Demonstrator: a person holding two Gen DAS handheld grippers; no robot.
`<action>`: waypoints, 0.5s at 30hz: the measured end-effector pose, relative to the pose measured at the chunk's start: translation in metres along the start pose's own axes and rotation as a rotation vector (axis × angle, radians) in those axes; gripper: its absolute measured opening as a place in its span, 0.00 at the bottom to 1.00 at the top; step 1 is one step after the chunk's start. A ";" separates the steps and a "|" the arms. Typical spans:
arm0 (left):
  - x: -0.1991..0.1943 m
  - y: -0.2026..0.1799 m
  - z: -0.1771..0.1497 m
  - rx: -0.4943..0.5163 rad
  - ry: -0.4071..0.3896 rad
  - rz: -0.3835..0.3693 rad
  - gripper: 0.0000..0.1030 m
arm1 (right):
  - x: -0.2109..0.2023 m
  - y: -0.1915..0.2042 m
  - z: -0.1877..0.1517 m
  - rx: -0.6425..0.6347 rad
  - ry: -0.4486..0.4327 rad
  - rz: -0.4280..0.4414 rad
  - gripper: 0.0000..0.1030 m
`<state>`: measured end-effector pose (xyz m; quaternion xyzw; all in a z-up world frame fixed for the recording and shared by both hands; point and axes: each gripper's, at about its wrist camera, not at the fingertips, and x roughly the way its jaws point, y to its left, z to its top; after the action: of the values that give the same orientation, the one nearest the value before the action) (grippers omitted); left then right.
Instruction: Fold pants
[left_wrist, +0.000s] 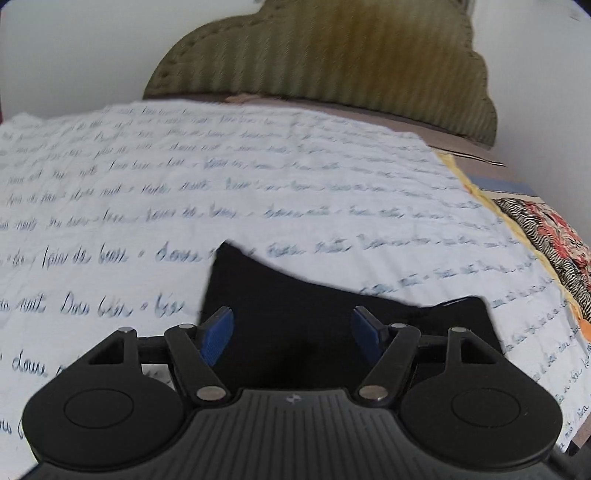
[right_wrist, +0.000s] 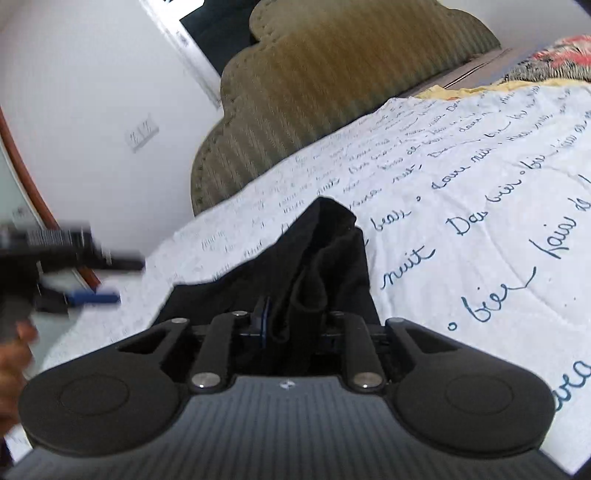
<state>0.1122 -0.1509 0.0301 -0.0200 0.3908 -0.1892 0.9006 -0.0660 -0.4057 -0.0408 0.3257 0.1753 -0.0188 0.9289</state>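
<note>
The black pants (left_wrist: 295, 295) lie on a white bedspread with blue handwriting print (left_wrist: 221, 192). My left gripper (left_wrist: 293, 332) is open, its blue pads (left_wrist: 218, 336) spread wide just above the pants and holding nothing. In the right wrist view my right gripper (right_wrist: 291, 321) is shut on a bunched fold of the black pants (right_wrist: 321, 258), which rises in front of the fingers. The left gripper (right_wrist: 85, 295) shows blurred at the left edge of that view, with a hand below it.
An olive padded headboard (left_wrist: 332, 74) stands at the far end of the bed against a white wall. A patterned red, black and white fabric (left_wrist: 546, 236) lies at the bed's right edge. A wall socket (right_wrist: 142, 134) and a door frame (right_wrist: 40, 192) are at left.
</note>
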 end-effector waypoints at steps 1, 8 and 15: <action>0.003 0.006 -0.002 -0.008 0.015 -0.002 0.68 | -0.002 -0.007 -0.001 0.017 0.000 -0.005 0.17; 0.016 0.038 -0.029 -0.064 0.105 -0.044 0.68 | -0.038 -0.022 -0.006 0.008 -0.066 -0.169 0.35; 0.015 0.040 -0.046 -0.032 0.104 -0.033 0.68 | -0.054 0.009 -0.009 -0.214 -0.026 -0.097 0.35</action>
<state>0.1023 -0.1140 -0.0196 -0.0310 0.4394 -0.1988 0.8755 -0.1183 -0.3979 -0.0237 0.2157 0.1796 -0.0491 0.9585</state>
